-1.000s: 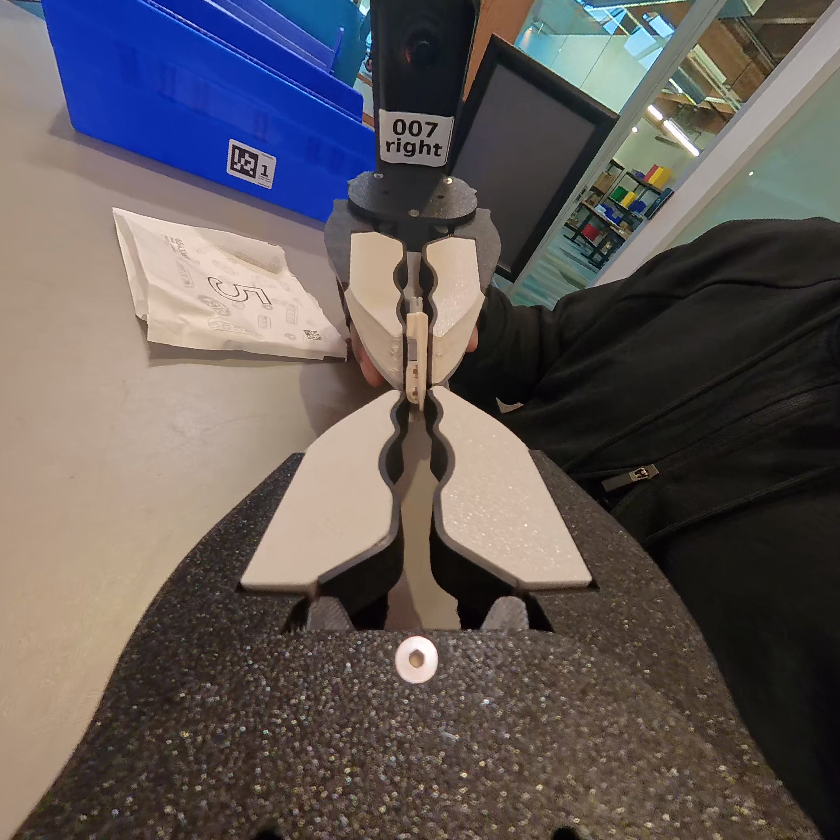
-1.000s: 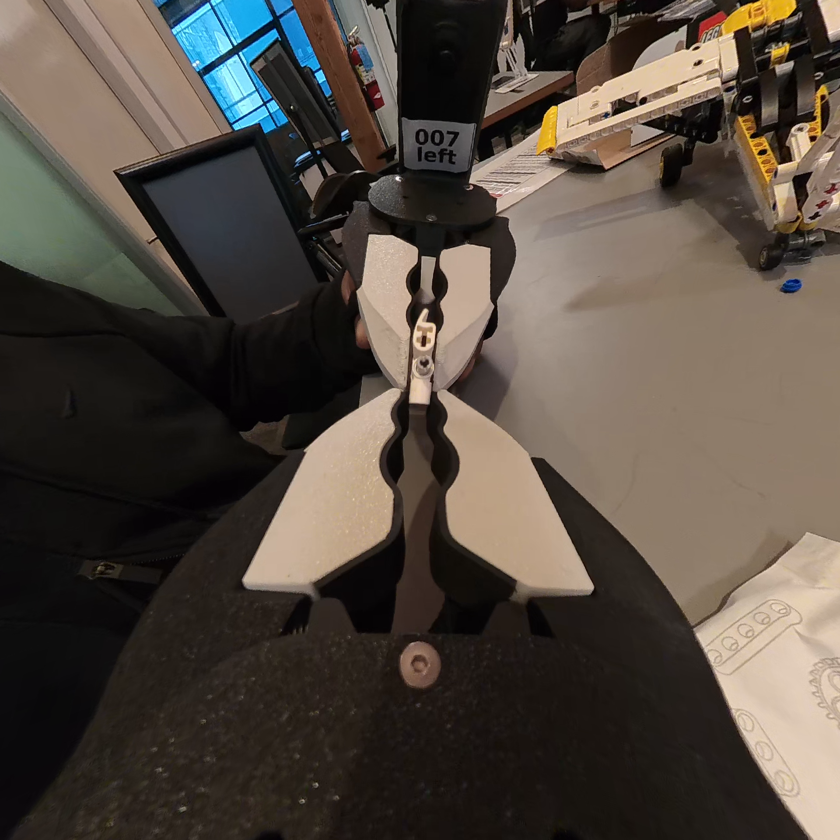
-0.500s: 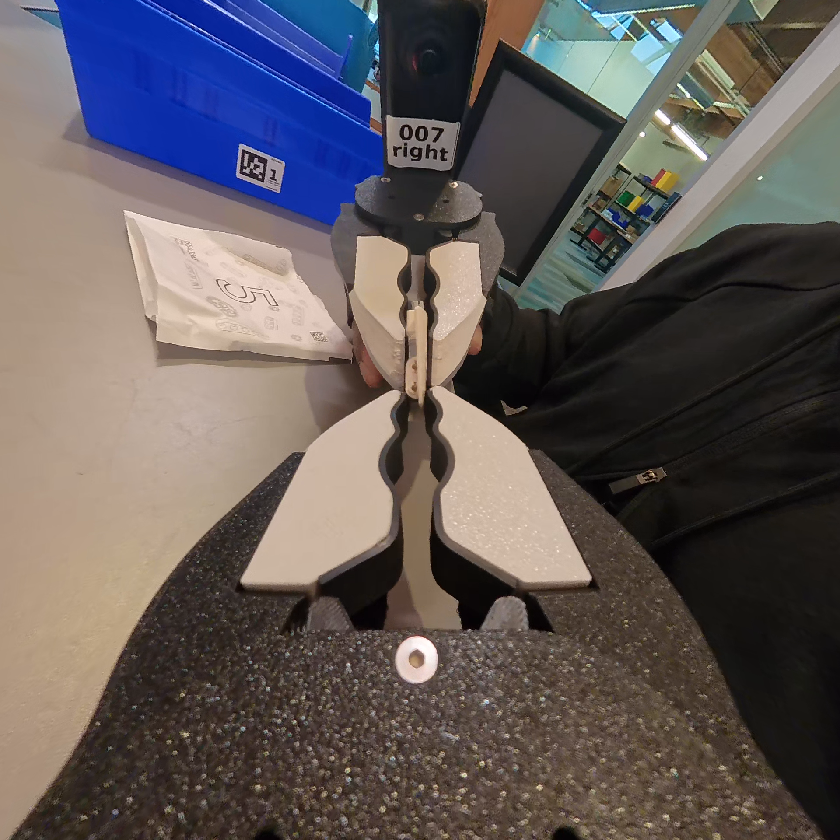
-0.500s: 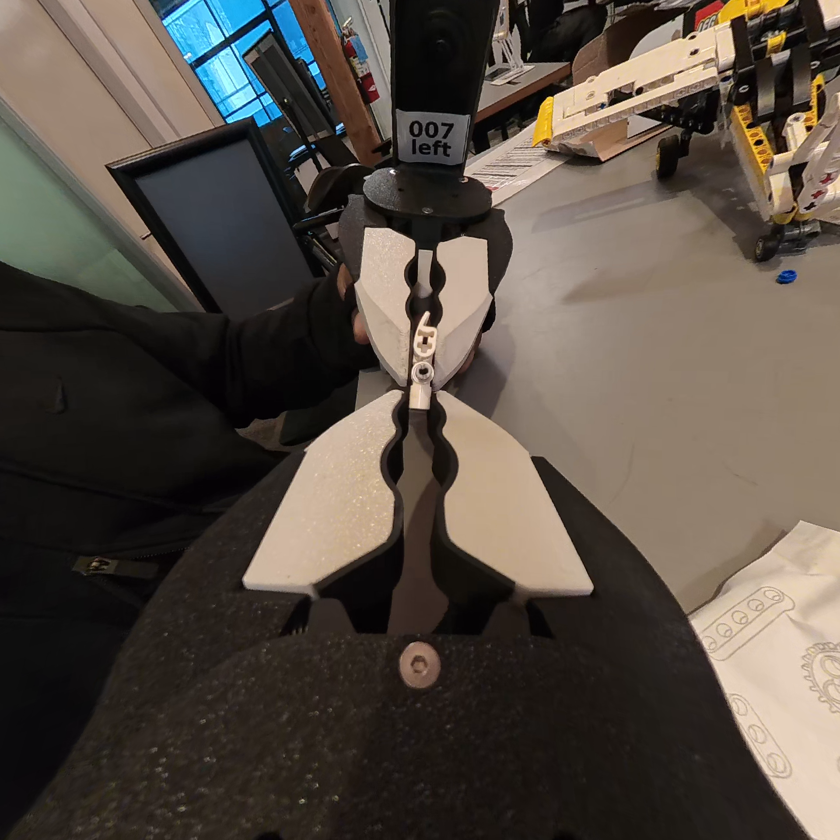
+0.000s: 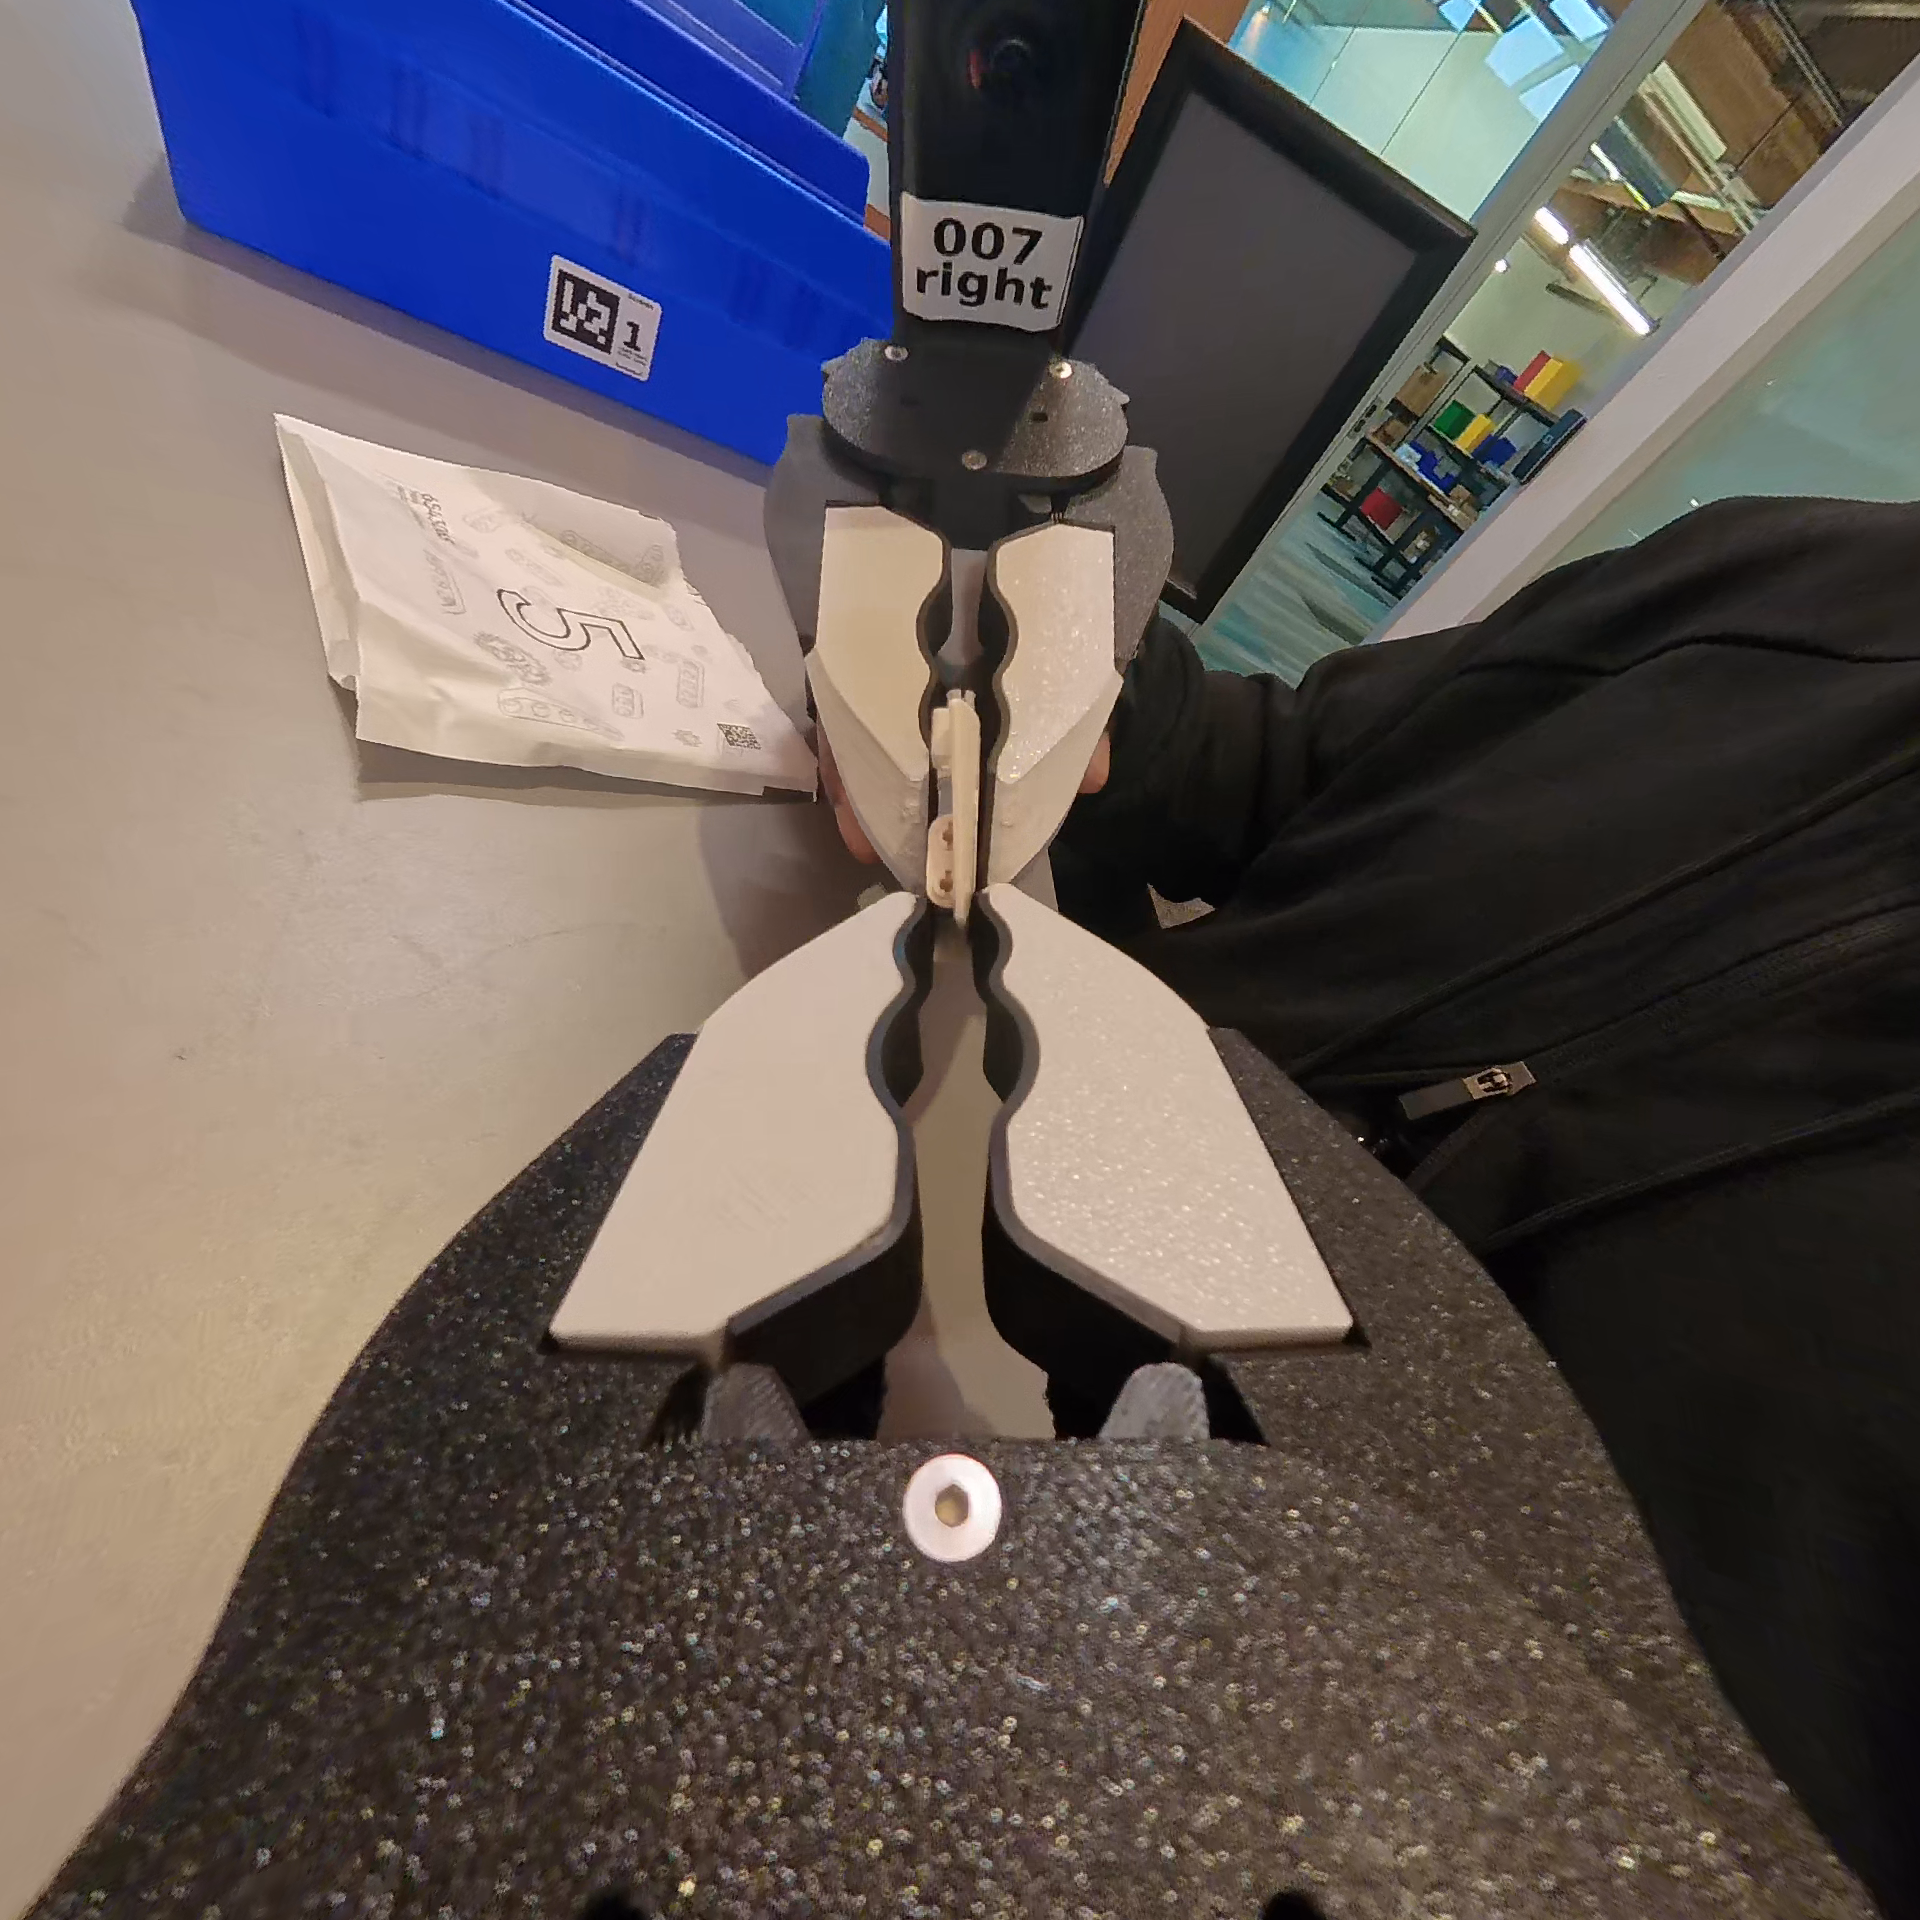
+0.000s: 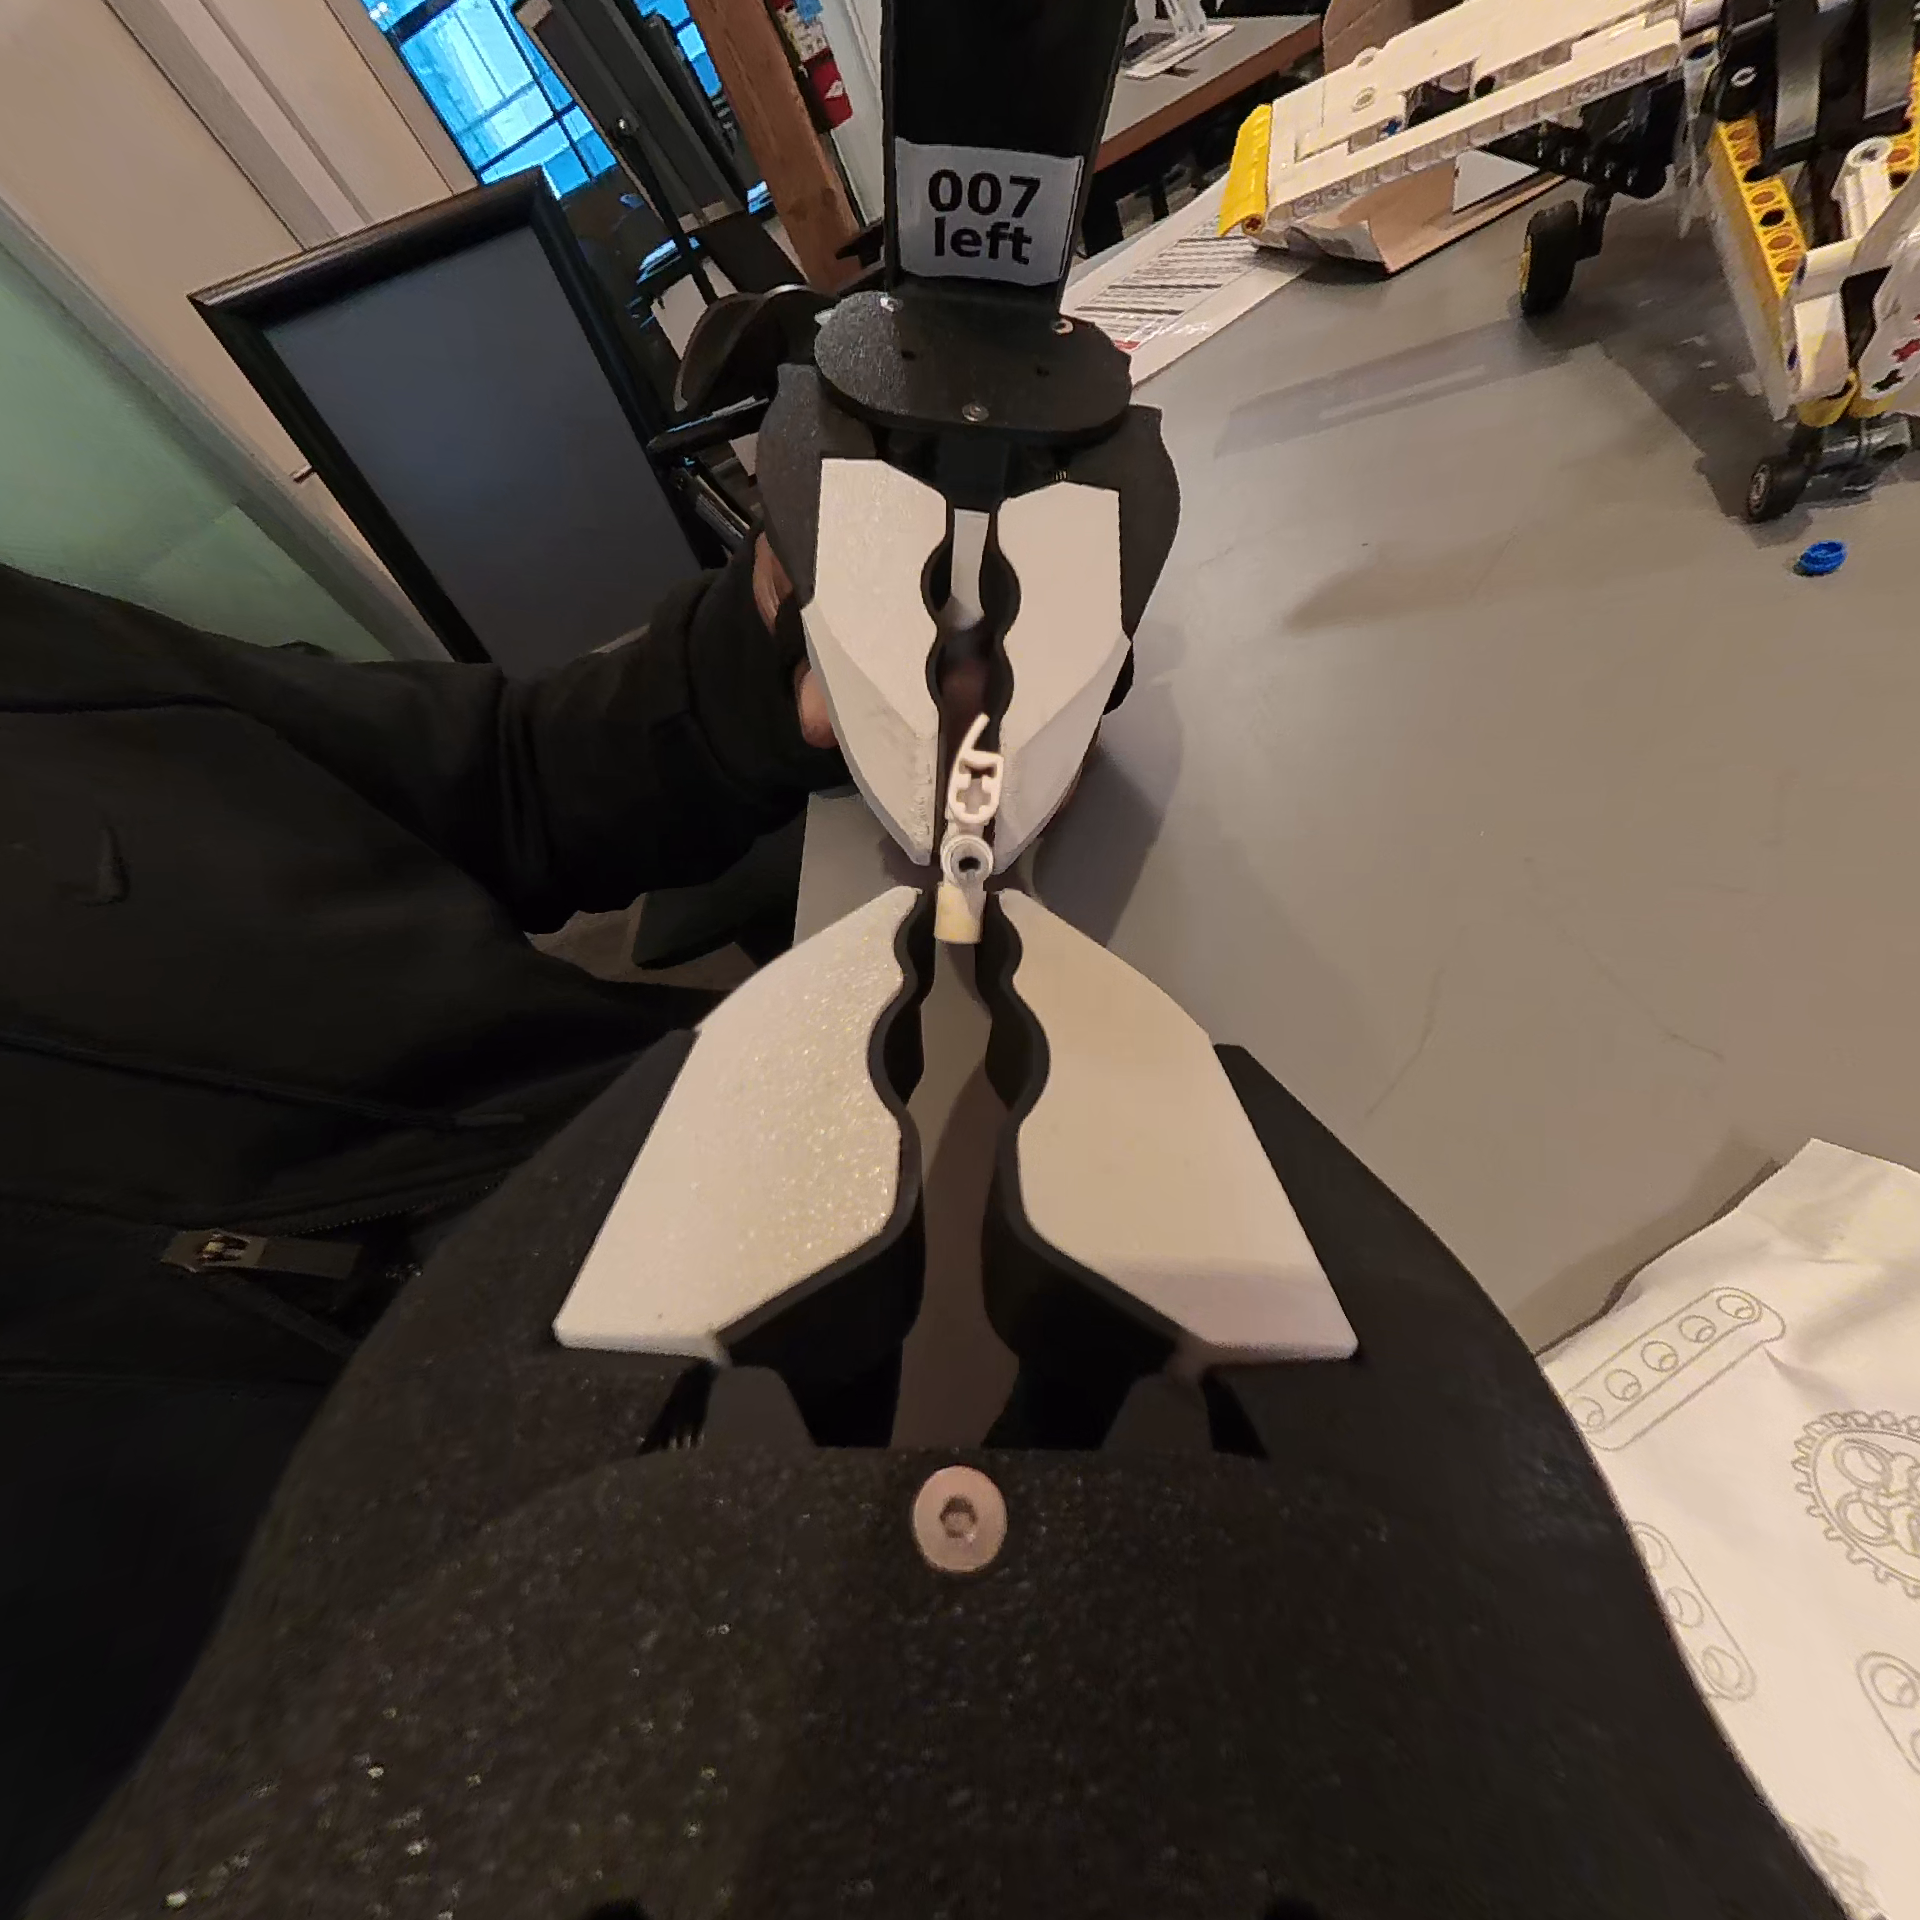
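My two grippers meet tip to tip above the grey table (image 5: 260,935). In the right wrist view, my left gripper (image 6: 968,854) is shut on a small white hooked toy part (image 6: 977,779) with a round grey end (image 6: 966,860). My right gripper (image 6: 961,909) is shut on a cream-white flat part (image 6: 956,920). In the left wrist view this flat part (image 5: 961,790) shows as a long thin piece with a two-hole strip, between the right gripper's fingers (image 5: 883,727). Its near end reaches my left gripper's tips (image 5: 951,914). The two parts touch end to end.
A blue bin (image 5: 468,177) and a printed white paper bag (image 5: 520,644) lie to the left. A person's black jacket (image 5: 1558,831) fills the near side. A yellow and white toy vehicle (image 6: 1766,208), a small blue piece (image 6: 1818,558) and another printed bag (image 6: 1766,1455) lie to the right. Both grippers' tips are close together, under 4 cm apart. Left tips and right tips are each some 20 cm from the small blue piece (image 6: 1818,558).
Both grippers stay shut on their parts, tip to tip. The pair has drifted slightly over the table. The grasps look unchanged.
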The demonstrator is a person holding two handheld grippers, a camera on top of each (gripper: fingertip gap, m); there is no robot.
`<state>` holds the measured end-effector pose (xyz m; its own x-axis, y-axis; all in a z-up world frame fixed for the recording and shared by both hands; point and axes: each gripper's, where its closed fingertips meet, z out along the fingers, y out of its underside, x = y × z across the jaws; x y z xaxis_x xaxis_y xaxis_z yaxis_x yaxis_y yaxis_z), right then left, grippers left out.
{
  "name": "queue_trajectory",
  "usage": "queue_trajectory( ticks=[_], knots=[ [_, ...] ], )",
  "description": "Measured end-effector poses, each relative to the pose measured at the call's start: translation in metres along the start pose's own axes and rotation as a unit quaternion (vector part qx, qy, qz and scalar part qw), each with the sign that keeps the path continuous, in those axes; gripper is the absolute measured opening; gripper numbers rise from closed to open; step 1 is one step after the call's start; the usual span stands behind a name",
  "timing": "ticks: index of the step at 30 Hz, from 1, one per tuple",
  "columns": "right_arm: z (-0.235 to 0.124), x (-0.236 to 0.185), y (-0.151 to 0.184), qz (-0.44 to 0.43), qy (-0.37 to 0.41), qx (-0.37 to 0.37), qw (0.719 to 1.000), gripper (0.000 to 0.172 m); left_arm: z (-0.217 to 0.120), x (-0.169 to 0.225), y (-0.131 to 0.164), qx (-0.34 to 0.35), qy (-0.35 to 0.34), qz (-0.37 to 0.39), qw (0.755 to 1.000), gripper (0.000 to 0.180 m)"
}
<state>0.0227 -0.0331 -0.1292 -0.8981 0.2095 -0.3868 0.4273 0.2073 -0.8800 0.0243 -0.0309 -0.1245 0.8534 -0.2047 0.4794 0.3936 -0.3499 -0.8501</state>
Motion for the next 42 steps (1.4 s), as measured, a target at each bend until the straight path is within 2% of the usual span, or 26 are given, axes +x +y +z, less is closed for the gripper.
queue_trajectory(
  ticks=[22,36,42],
  knots=[
    [-0.0022,0.0015,0.0063,-0.002,-0.010,-0.026,1.000,0.009,0.0018,-0.0025,0.0016,-0.008,-0.008,0.000,1.000,0.008],
    [-0.0010,0.0035,0.0005,-0.008,-0.009,-0.011,1.000,0.008,-0.0016,-0.0035,-0.0026,0.012,-0.015,0.003,1.000,0.007],
    [0.0018,0.0078,-0.0013,-0.011,0.012,-0.006,1.000,0.019,-0.0025,-0.0042,-0.0037,0.018,-0.019,0.004,1.000,0.007]
  ],
)
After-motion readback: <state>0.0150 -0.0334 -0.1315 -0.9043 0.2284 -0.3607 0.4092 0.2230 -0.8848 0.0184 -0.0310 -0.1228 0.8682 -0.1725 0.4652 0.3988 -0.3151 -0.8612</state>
